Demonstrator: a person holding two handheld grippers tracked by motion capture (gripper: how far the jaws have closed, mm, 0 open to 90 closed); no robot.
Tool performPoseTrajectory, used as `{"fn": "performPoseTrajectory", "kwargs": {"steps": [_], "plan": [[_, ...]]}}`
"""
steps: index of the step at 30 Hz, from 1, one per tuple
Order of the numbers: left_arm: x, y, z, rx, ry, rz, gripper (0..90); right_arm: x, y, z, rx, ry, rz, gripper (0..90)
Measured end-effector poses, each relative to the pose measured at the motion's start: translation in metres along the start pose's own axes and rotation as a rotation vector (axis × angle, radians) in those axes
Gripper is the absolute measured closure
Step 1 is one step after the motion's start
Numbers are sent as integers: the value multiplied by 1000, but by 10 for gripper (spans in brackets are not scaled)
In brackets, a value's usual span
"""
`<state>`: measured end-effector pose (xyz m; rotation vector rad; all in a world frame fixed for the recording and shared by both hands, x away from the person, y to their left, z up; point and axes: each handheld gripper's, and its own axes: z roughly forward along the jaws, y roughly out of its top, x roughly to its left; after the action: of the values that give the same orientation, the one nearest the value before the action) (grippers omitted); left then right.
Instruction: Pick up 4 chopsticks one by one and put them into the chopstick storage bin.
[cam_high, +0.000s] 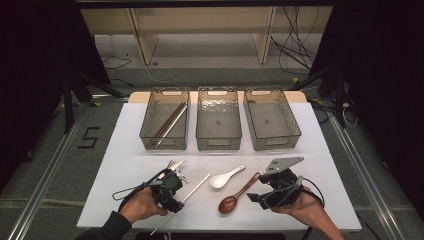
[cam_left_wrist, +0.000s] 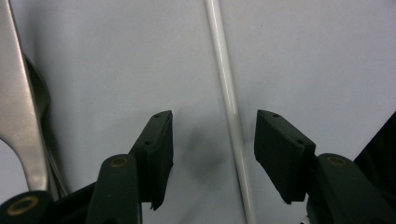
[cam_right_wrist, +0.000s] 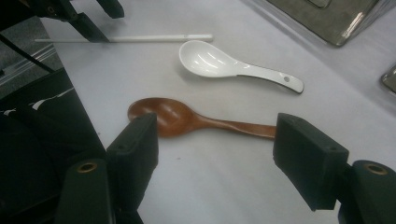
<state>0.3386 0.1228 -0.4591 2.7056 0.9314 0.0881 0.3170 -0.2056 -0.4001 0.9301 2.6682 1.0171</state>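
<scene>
We hold our left claw (cam_left_wrist: 214, 140) open astride the white chopstick (cam_left_wrist: 229, 107) lying near-left on the desk (cam_high: 125, 150), pads not yet touching, to pinch it. Our right claw (cam_right_wrist: 215, 149) waits open near the wooden spoon (cam_right_wrist: 187, 120).

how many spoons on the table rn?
2. The white ceramic spoon lies in front of the middle bin; the brown wooden spoon lies just right of it, by the right gripper. None visible in the bins.

We see a thin white chopstick (cam_left_wrist: 229, 93) lying flat on the white table (cam_high: 310, 150). It lies diagonally; its near end seems hidden.
</scene>
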Motion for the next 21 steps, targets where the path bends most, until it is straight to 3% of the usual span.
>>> {"fn": "performPoseTrajectory", "kwargs": {"steps": [21], "plan": [[-1, -1, 4, 17, 4, 39, 639, 0, 0, 0, 3, -4, -2, 319]]}}
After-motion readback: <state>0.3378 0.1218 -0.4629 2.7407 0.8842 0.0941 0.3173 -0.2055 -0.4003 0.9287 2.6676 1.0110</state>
